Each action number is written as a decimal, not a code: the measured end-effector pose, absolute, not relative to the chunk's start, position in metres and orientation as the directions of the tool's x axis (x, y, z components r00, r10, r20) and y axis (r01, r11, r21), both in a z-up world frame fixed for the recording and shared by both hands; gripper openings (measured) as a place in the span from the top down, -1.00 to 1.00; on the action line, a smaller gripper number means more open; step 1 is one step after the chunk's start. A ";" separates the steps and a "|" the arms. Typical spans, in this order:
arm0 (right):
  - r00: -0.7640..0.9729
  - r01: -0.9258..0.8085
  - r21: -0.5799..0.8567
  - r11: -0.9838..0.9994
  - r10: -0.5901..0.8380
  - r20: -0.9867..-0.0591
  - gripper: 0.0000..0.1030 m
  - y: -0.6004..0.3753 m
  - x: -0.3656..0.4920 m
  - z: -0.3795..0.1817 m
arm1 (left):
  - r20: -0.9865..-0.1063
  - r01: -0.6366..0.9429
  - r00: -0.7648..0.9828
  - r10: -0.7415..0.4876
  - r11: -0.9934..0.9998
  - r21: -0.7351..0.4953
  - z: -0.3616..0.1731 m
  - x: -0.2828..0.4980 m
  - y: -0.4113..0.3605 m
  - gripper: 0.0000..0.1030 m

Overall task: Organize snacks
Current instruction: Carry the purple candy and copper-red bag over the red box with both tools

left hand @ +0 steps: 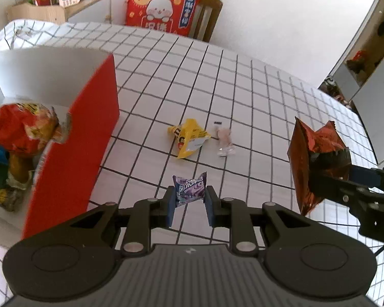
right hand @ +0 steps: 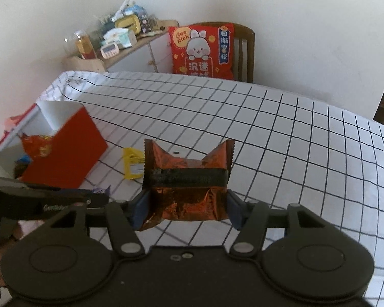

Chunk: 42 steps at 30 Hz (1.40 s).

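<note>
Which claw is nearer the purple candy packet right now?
Left. The left claw has its fingers either side of the purple packet; the right claw is off to the side, holding an orange bag.

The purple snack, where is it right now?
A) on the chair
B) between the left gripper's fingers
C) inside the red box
B: the purple snack sits between the open fingers of the left gripper, outside the red box.
</note>
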State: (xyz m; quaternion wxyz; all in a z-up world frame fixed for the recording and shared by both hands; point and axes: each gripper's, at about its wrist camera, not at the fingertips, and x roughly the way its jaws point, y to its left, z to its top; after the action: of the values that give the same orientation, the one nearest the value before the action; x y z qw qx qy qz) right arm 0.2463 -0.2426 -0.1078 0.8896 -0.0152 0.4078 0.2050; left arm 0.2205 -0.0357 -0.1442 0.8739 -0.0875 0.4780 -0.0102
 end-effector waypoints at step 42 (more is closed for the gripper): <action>0.591 -0.557 0.092 0.826 0.471 -0.655 -0.16 -0.068 0.185 -0.034 | -0.734 -0.175 0.679 0.005 0.972 -0.156 -0.029 0.175 0.143 0.54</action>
State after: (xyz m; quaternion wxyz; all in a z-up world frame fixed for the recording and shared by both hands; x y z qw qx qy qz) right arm 0.1851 -0.0677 -0.0336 0.8897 -0.0615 0.3482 0.2889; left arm 0.1752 0.1427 -0.0292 0.9100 -0.1070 0.3976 0.0494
